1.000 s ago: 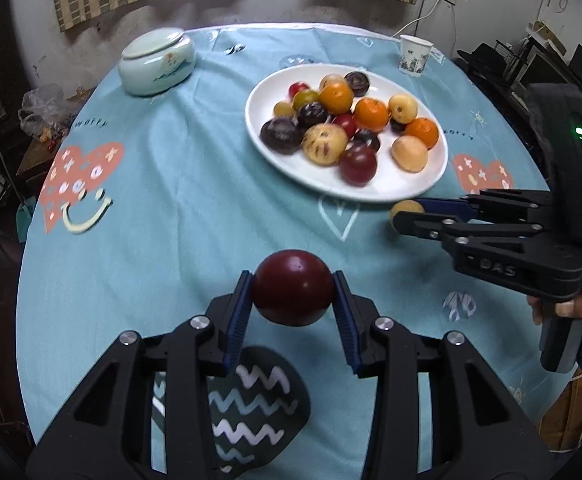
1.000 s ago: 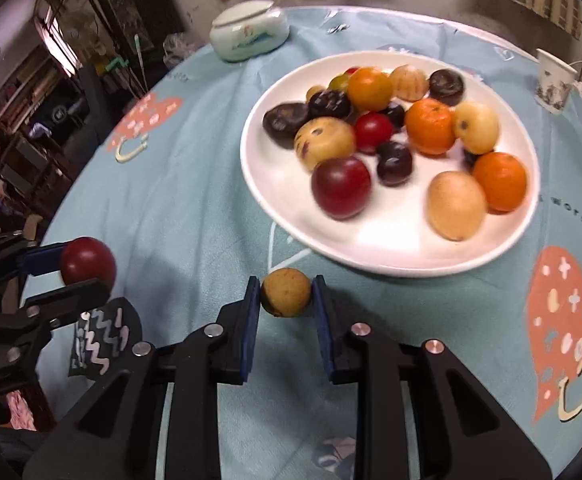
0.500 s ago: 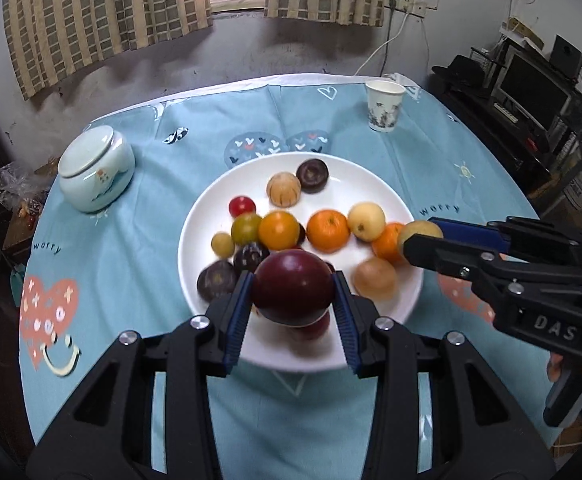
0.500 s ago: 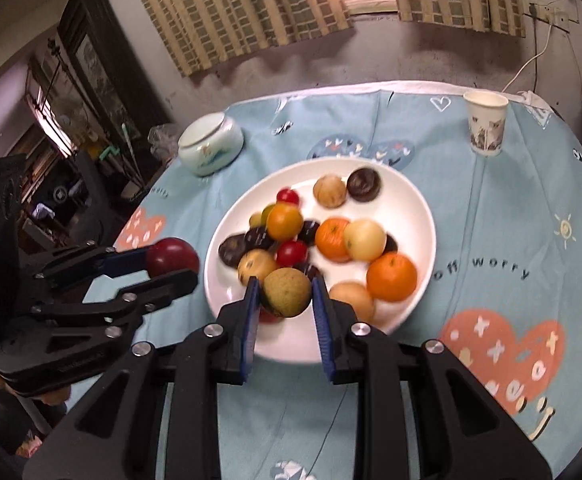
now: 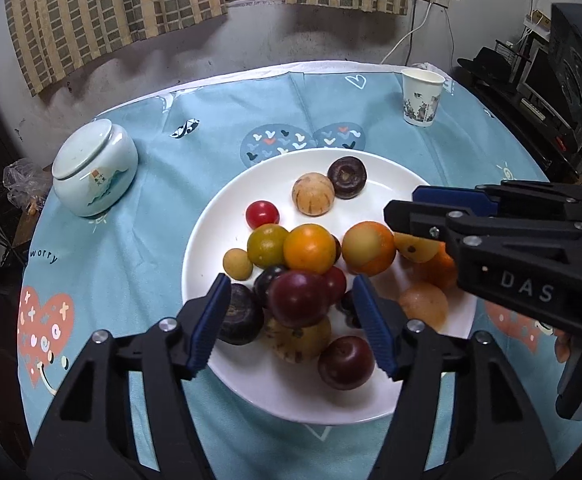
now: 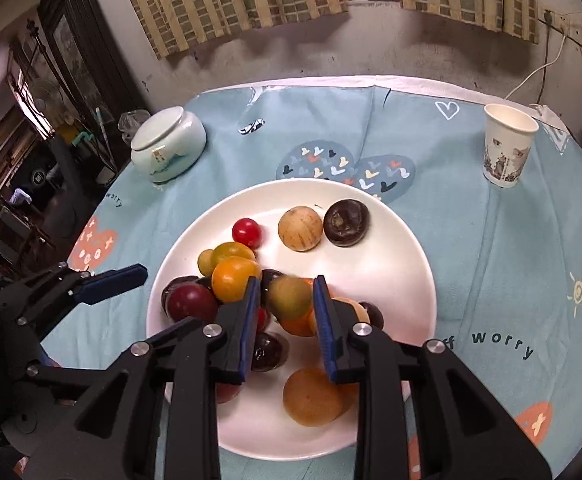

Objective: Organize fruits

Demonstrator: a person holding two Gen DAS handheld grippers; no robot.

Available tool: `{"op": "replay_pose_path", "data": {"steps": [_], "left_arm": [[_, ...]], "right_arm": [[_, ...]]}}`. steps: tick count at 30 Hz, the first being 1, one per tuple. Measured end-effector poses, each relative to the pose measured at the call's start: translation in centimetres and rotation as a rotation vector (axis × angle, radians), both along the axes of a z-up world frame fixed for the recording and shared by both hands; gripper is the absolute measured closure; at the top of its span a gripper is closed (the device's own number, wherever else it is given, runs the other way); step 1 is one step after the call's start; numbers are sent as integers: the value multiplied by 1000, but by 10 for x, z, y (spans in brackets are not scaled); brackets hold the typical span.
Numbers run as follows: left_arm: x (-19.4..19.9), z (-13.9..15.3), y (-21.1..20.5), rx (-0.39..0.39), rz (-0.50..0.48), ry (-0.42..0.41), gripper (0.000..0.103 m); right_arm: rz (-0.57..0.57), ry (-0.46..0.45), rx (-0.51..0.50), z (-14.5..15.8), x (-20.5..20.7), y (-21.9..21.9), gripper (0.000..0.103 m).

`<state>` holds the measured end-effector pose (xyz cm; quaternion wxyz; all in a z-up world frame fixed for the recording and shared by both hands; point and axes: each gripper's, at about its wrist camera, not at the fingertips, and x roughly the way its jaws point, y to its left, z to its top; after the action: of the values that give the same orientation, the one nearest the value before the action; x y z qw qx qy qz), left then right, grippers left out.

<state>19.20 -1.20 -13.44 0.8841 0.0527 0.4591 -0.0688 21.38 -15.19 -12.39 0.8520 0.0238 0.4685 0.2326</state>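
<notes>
Left gripper: the black two-finger gripper with blue ribbed pads [image 5: 297, 320] hangs over the near side of the plate; its jaws are opening, with a clear gap on each side of the fruit between them.
Dark red plum: the round, glossy dark red plum [image 5: 299, 298] sits between the left pads without touching either; it lies on top of the heap of fruit; from the right wrist view it shows at the heap's left edge [image 6: 191, 304].
Right gripper: the second black gripper with blue pads [image 6: 285, 312] is narrow, both pads pressed on a small fruit; from the left wrist view it reaches in from the right [image 5: 405, 216] above the plate.
Small fruit: a little round yellow-green fruit with an orange blush [image 6: 289, 297], slightly blurred, clamped between the right pads above the pile.
Plate: the wide round white ceramic plate [image 5: 291, 396] stands on the light blue tablecloth printed with hearts [image 5: 131, 240]; it carries oranges, dark plums, a small red tomato [image 5: 262, 214], a tan striped round fruit [image 5: 313, 199] and a dark brown round fruit [image 5: 347, 177] at its far side.
Jar: a pale green lidded ceramic jar [image 5: 95, 172] stands to the left, well apart from the plate.
Cup: a white printed paper cup [image 5: 421, 98] stands at the far right of the table.
Person: fingers [image 5: 562, 350] grip the right gripper's handle at the frame's right edge.
</notes>
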Motion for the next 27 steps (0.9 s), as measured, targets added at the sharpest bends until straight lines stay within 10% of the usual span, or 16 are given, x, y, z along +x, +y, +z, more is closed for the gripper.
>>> {"op": "replay_pose_path", "data": {"steps": [3,13,27], "left_arm": [[-3,5,5,1,23,-11,31],[-46,70,16,28,99,-196,3],[-109,136,14,-8,96,-343,3]], "right_arm": [[-28,-29,2,5,-4,-8,41],[-95,-48,200,27,-86,-50,34],[-50,-58,194,39,-178,-31,26]]}}
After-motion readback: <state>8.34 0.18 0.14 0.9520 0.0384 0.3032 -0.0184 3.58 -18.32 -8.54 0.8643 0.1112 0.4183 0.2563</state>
